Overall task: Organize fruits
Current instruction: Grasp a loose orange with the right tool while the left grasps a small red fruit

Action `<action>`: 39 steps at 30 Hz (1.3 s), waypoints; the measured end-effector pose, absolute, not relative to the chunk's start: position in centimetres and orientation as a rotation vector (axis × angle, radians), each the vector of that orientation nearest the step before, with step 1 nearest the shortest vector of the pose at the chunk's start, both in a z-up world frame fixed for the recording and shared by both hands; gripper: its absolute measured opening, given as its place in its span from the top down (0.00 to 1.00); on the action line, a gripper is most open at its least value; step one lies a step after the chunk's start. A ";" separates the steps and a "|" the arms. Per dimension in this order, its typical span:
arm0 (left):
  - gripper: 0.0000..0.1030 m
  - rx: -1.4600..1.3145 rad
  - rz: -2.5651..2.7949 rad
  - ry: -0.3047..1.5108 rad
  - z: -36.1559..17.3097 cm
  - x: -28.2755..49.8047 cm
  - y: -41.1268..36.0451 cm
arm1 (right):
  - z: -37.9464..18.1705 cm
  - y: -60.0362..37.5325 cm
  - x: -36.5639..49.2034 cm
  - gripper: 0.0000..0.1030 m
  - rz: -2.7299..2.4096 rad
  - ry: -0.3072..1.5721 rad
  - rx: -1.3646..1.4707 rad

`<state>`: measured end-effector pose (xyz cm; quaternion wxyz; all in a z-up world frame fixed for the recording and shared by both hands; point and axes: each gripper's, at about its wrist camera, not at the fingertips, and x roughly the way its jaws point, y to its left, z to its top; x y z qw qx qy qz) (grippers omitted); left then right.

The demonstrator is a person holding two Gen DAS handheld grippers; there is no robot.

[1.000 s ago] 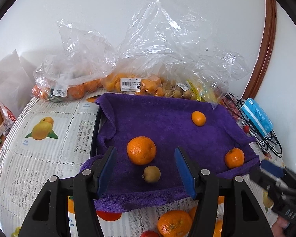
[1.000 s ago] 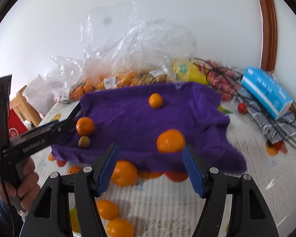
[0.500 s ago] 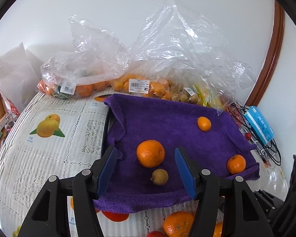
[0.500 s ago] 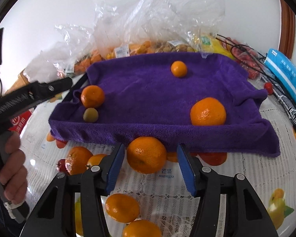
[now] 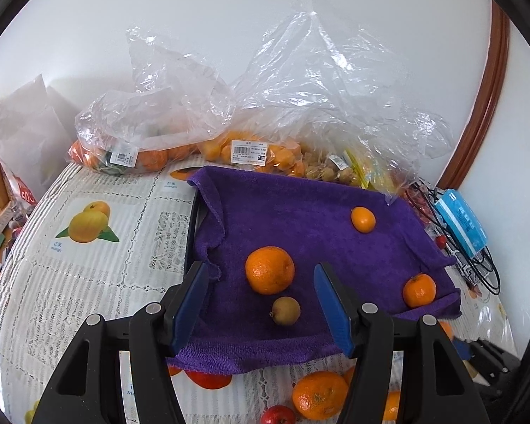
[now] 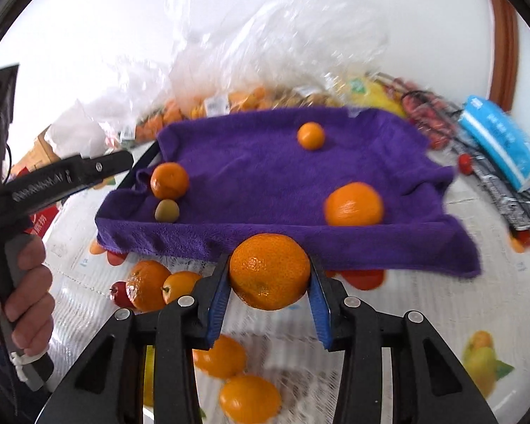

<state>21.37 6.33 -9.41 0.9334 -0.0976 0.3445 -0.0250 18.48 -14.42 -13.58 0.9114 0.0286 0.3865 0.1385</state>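
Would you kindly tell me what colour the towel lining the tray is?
The towel is deep purple, clearest in the left wrist view.

Wrist views, angled down, sharing purple towel (image 5: 300, 212)

Purple towel (image 5: 300, 219) centre lies open; plastic bags (image 5: 300, 106) wall the back, loose oranges (image 6: 152, 284) crowd the front.
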 end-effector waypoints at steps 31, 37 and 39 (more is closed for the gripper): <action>0.67 -0.068 -0.253 0.868 -15.2 14.9 4.4 | -15.2 -22.6 12.7 0.60 0.123 0.788 0.118; 0.77 -0.018 -0.245 0.869 -15.3 14.9 3.6 | -15.7 -21.5 13.1 0.60 0.147 0.797 0.094; 0.77 -0.021 -0.246 0.870 -15.3 15.0 3.6 | -15.9 -20.9 13.3 0.59 0.155 0.794 0.078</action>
